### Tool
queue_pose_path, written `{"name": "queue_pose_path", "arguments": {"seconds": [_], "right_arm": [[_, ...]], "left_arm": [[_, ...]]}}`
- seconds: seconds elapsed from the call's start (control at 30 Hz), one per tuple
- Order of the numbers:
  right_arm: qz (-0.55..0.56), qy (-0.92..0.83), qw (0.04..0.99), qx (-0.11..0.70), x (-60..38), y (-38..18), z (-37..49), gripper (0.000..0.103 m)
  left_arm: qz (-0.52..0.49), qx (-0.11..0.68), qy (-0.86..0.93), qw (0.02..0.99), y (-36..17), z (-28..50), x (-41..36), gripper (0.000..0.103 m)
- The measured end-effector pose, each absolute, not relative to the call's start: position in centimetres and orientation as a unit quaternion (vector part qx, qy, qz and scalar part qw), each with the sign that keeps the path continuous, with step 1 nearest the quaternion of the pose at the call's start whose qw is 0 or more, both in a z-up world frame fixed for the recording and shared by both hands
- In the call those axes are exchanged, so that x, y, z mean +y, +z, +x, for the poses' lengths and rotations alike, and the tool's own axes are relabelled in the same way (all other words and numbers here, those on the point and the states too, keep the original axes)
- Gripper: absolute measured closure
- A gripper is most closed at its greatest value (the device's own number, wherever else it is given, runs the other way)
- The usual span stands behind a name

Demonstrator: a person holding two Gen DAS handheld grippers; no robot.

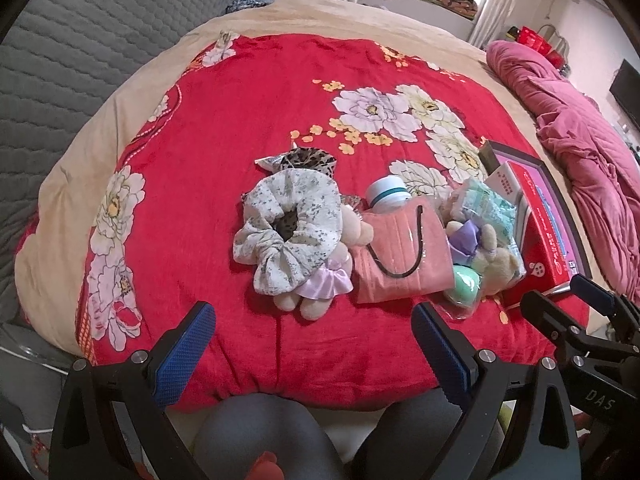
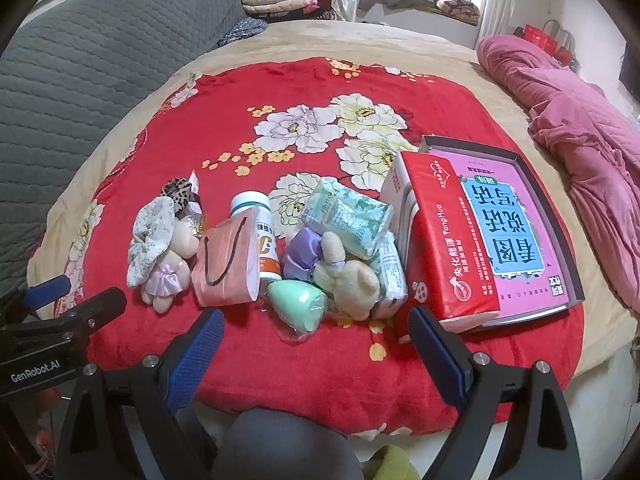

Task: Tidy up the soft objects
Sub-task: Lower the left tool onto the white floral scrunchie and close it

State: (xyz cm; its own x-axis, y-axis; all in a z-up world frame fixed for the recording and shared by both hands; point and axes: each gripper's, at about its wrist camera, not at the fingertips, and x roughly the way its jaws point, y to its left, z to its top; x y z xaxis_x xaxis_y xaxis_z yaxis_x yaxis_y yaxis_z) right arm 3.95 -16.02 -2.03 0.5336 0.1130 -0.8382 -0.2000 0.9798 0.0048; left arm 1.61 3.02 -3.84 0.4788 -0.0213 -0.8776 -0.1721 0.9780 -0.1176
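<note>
The floral scrunchie [image 1: 288, 232] lies on the red blanket [image 1: 240, 120] at the heap's nine o'clock edge, draped over a small plush bear [image 1: 320, 280] — light, limp stuff, best pinched across its ruffled rim. Both the left gripper [image 1: 316, 356] and the right gripper [image 2: 316, 356] hang wide open short of the pile, at six o'clock — holding nothing.

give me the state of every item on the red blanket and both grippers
left gripper: open, empty
right gripper: open, empty
white floral fabric scrunchie: lying on a plush doll
white pill bottle: lying down, capped
pink paper gift bag: tipped over
red tissue pack: leaning on shallow box
mint green sponge: in clear wrap
</note>
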Motion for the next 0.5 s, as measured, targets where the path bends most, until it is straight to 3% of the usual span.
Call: {"name": "queue_pose_path", "arguments": {"seconds": [0.5], "right_arm": [[-0.062, 0.113, 0.867, 0.481, -13.3, -3.5, 5.1, 0.010]], "left_arm": [[-0.116, 0.514, 0.068, 0.847, -5.6, 3.3, 6.3, 0.005]]}}
